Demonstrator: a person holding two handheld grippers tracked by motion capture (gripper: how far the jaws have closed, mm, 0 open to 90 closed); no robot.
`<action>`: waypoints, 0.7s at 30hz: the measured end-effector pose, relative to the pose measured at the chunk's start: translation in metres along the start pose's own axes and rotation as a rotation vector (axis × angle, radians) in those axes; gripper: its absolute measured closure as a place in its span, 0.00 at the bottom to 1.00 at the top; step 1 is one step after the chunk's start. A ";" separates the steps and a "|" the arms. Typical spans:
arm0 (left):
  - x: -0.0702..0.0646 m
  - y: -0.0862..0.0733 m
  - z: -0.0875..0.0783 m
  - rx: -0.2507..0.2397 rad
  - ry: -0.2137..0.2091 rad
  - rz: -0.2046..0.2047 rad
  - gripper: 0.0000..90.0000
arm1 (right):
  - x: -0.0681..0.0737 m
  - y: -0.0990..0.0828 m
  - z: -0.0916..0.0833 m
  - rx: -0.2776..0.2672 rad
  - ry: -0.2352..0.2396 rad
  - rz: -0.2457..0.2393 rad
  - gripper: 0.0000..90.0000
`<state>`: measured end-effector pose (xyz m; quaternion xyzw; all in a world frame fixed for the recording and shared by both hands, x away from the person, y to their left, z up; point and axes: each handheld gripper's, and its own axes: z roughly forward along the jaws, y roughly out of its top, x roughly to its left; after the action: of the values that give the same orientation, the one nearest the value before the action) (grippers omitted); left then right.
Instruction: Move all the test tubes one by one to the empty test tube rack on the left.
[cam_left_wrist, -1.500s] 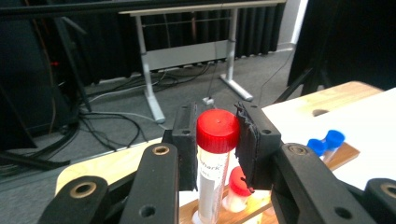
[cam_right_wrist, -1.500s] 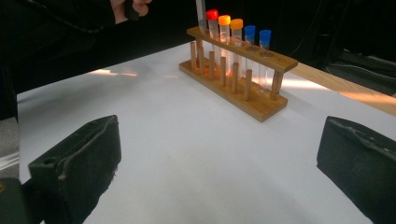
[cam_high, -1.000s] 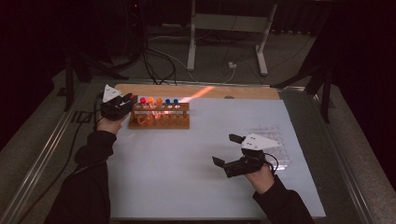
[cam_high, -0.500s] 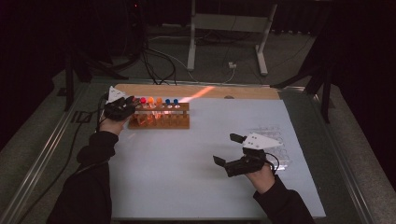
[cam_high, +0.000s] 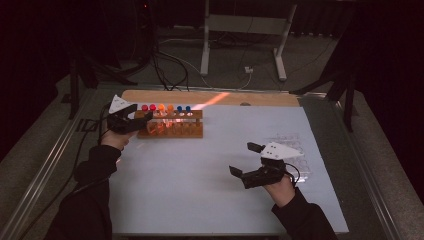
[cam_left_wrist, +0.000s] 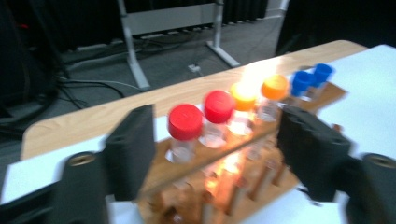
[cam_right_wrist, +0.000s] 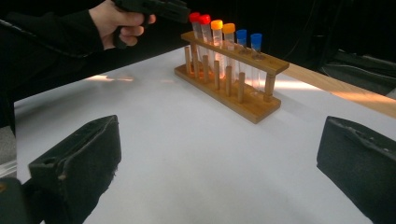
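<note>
A wooden rack (cam_high: 170, 131) at the back left of the white mat holds several clear tubes with red, orange and blue caps. My left gripper (cam_high: 141, 112) is at the rack's left end. Its jaws have just been opening and now stand open either side of the end red-capped tube (cam_left_wrist: 185, 122), which sits in the rack with no pad touching it. From the right gripper view, the rack (cam_right_wrist: 243, 100) is ahead and the left gripper (cam_right_wrist: 154, 7) hangs over its red-capped end. My right gripper (cam_high: 243, 159) hovers open over the mat at the right, nothing between its jaws.
A clear plastic well plate (cam_high: 295, 147) lies on the mat just right of my right gripper. A wooden board (cam_high: 260, 98) runs along the table's back edge. Cables and a metal stand (cam_high: 240, 30) are on the floor beyond.
My left gripper's jaws, shut at the rack's red-capped end before, now stand apart. Both hands have stayed nearly in place.
</note>
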<state>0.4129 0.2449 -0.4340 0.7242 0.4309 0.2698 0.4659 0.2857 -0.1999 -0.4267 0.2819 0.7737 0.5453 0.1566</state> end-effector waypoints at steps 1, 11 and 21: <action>-0.001 0.000 -0.003 0.003 -0.016 -0.004 0.24 | 0.000 0.000 0.000 0.001 -0.001 0.001 0.00; -0.024 -0.016 -0.042 -0.015 -0.108 -0.016 0.07 | -0.001 -0.001 0.000 0.006 -0.008 -0.002 0.00; -0.063 -0.050 -0.065 0.008 -0.316 -0.013 0.01 | -0.002 -0.005 0.002 0.018 -0.021 -0.006 0.00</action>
<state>0.3123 0.2285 -0.4518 0.7567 0.3581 0.1478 0.5266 0.2872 -0.2014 -0.4325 0.2868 0.7778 0.5348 0.1635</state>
